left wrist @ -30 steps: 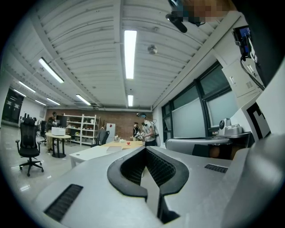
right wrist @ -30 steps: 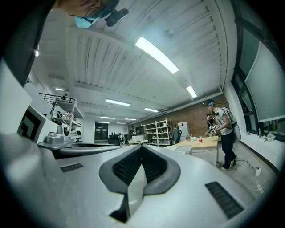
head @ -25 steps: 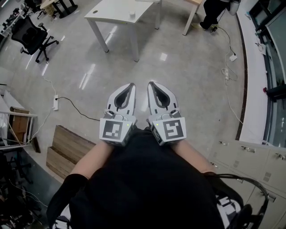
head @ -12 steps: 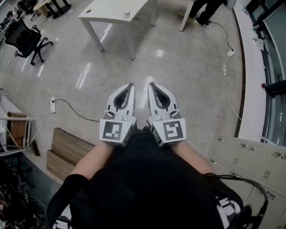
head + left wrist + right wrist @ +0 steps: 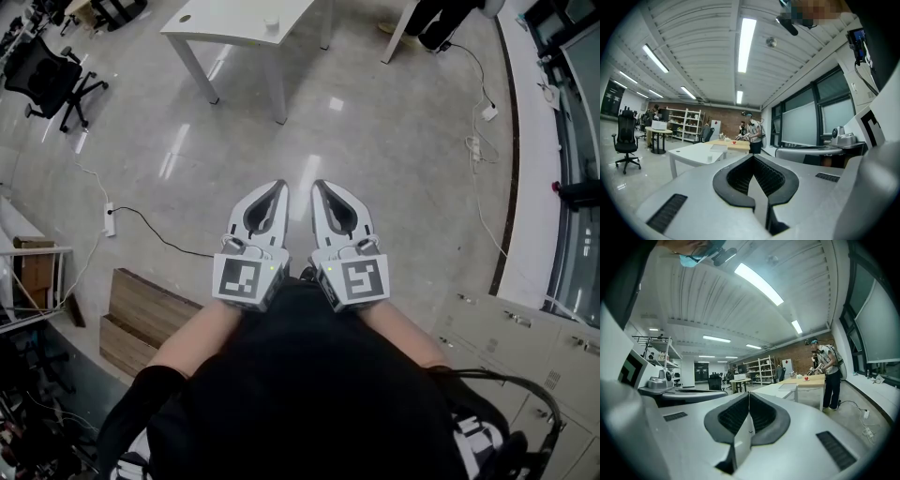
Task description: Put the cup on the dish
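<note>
My left gripper (image 5: 280,185) and right gripper (image 5: 318,185) are held side by side in front of my body, over the floor. Both are shut with nothing between their jaws. Far ahead stands a white table (image 5: 230,23) with a small white cup (image 5: 272,21) near its edge. In the left gripper view the cup (image 5: 709,158) sits on that table (image 5: 691,152) next to a flat pale thing (image 5: 719,147), beyond the left gripper (image 5: 752,156). The right gripper (image 5: 748,393) points level toward the table (image 5: 778,389). I cannot make out a dish.
An office chair (image 5: 47,75) stands at the far left. A power strip with a cable (image 5: 111,220) lies on the floor, wooden boards (image 5: 141,314) to my left. Cabinets (image 5: 525,328) line the right. A person (image 5: 752,133) stands at a wooden table.
The floor and the white table have slid a little in the head view as I move. Both grippers stay shut and side by side.
</note>
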`<state>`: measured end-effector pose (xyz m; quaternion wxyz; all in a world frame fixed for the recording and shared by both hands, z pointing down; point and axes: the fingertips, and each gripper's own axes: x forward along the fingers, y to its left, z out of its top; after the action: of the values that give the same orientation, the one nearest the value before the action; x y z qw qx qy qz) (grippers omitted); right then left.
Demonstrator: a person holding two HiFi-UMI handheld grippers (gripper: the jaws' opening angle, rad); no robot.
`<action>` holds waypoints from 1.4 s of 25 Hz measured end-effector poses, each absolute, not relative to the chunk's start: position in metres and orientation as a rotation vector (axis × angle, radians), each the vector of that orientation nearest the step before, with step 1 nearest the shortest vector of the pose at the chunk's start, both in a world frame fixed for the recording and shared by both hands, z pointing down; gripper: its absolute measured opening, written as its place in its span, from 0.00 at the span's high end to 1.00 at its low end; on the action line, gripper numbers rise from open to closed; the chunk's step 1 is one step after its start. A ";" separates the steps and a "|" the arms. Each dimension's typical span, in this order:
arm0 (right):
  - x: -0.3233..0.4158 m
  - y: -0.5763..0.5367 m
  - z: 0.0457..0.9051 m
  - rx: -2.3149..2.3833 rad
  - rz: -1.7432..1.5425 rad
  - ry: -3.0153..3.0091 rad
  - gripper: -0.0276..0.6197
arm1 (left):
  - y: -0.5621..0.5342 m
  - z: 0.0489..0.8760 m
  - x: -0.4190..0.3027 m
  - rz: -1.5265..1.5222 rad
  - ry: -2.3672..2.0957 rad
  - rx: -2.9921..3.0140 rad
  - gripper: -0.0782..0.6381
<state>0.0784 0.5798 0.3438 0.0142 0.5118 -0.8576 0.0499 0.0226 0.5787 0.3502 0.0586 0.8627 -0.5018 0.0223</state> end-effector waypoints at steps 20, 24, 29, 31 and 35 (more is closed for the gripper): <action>-0.007 0.409 0.338 1.631 0.145 -2.626 0.94 | 0.406 0.348 -0.058 0.027 -1.451 2.623 0.89; -0.024 0.389 0.335 1.640 0.111 -2.608 0.94 | 0.388 0.347 -0.077 0.013 -1.445 2.630 0.89; -0.049 0.374 0.333 1.631 0.078 -2.626 0.94 | 0.371 0.343 -0.100 -0.011 -1.439 2.640 0.89; -0.053 0.370 0.330 1.642 0.077 -2.614 0.94 | 0.369 0.341 -0.106 -0.016 -1.442 2.645 0.89; -0.061 0.366 0.328 1.633 0.054 -2.632 0.94 | 0.364 0.339 -0.113 -0.021 -1.443 2.644 0.89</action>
<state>-0.0610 0.3656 0.3281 0.0217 0.5270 -0.8494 0.0174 -0.1134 0.3636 0.3394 0.0646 0.8760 -0.4779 -0.0069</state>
